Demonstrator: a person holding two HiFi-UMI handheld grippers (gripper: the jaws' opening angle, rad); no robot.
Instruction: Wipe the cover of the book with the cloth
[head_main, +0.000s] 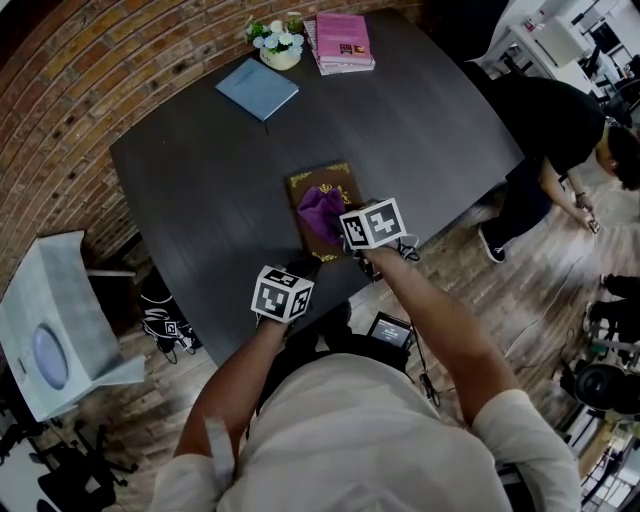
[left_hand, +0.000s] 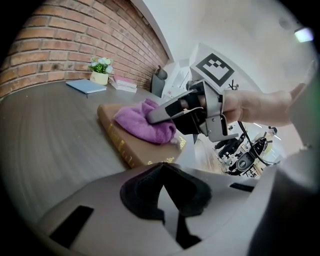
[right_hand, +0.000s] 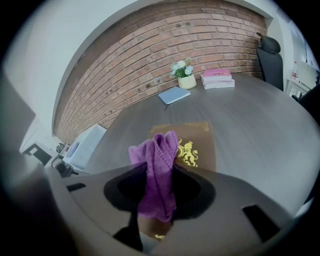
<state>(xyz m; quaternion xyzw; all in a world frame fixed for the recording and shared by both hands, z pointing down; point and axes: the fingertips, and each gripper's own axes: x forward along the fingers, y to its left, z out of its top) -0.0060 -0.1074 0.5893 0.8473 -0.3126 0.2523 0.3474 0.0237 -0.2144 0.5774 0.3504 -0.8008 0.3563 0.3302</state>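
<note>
The right tool (right_hand: 160, 186) pinched a bunched purple cloth (right_hand: 159, 160) between its jaws. The loose end of the cloth lay on the brown book (right_hand: 202, 150), over the left part of its cover beside the gold lion crest. The book sat flat at the lower middle of the head view, close to the near edge of the worktop (head_main: 200, 170). The left tool (left_hand: 162, 189) was pressed together with nothing in it, poised by the book's near corner (whether it touched the book could not be told).

To wipe well, I judged that the cloth wanted lowering until a broad fold, not just the tip, pressed flat on the cover. It could then be drawn in long strokes from one edge to the other, crest included. The book looked likely to slide on the smooth top, so the closed left tool could usefully bear down on a corner to pin it. The pinch needed to be firm, or the cloth would drag out.

The worktop was dark, matt and rounded, with a brick wall (head_main: 60, 100) at the upper left of the frame. At its far end were a blue notebook (head_main: 258, 88), a small pot of flowers (head_main: 277, 45) and a stack of pink books (head_main: 343, 42). A person (head_main: 560, 130) in dark clothing stood on the wooden floor (head_main: 500, 290) at the right.
</note>
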